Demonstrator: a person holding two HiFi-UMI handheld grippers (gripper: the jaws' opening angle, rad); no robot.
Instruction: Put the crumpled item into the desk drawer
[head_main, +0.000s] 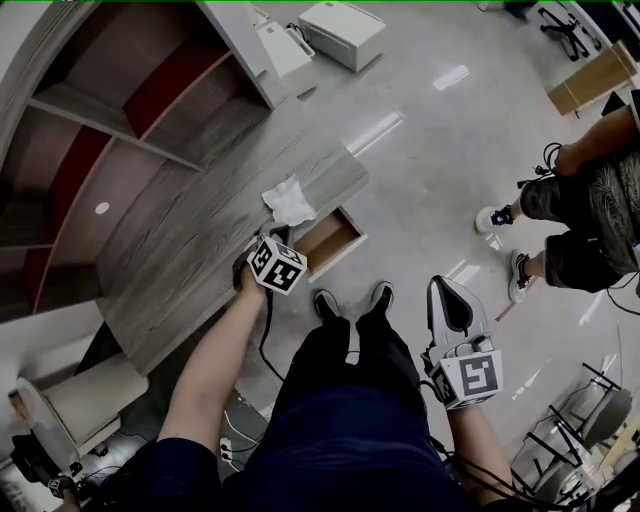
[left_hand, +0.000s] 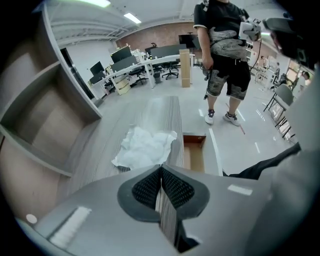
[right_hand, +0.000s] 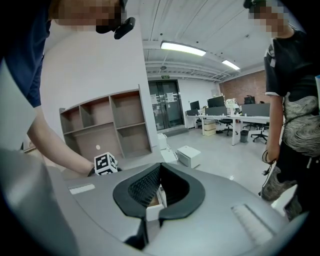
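A crumpled white paper (head_main: 289, 201) lies on the grey wood desk (head_main: 190, 250), near its front edge. Just right of it the desk drawer (head_main: 333, 240) stands pulled open, with a bare brown inside (left_hand: 194, 156). My left gripper (head_main: 282, 238) hovers over the desk edge just short of the paper (left_hand: 145, 145), shut with nothing between its jaws (left_hand: 161, 172). My right gripper (head_main: 447, 296) hangs low at the right, beside the person's leg and away from the desk. It is shut and holds nothing (right_hand: 159, 175). In its view the left gripper's marker cube (right_hand: 106, 163) shows.
A shelf unit (head_main: 110, 110) rises behind the desk. Another person (head_main: 585, 200) stands on the floor to the right of the drawer, also visible in the left gripper view (left_hand: 225, 55). White boxes (head_main: 340, 32) sit on the floor further off, and a chair (head_main: 590, 410) stands at the lower right.
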